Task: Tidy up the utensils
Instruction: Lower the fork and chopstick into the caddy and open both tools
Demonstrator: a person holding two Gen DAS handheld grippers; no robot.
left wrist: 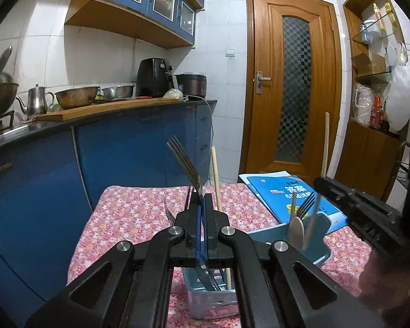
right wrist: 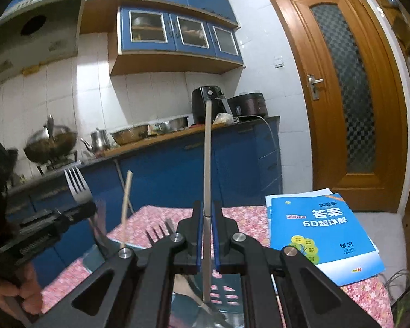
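- Small table with a pink floral tablecloth (left wrist: 128,218), set in a tight kitchen with white tiled walls.
- Left gripper (left wrist: 202,199) is clamped tight on a fork (left wrist: 184,161), tines up and tilted left, right above a light blue utensil bin (left wrist: 205,298) with more cutlery and a wooden chopstick (left wrist: 216,180) in it.
- Right gripper (right wrist: 207,213) is pinched on a flat, upright metal handle (right wrist: 207,158); can't tell which utensil it is. It sits over a second blue holder (left wrist: 318,229) with a fork and pale sticks.
- Blue workbook (right wrist: 322,232) lies on the table's far right corner; cover reads "答案 6D超详解" and "语文".
- Behind: blue base cabinets (left wrist: 123,150), counter with a cutting board (left wrist: 101,109), steel kettle (left wrist: 37,101), colander (left wrist: 76,97), black air fryer (left wrist: 153,78), rice cooker (left wrist: 192,84).
- Farthest back: wooden door (left wrist: 292,82) with chequered glass.
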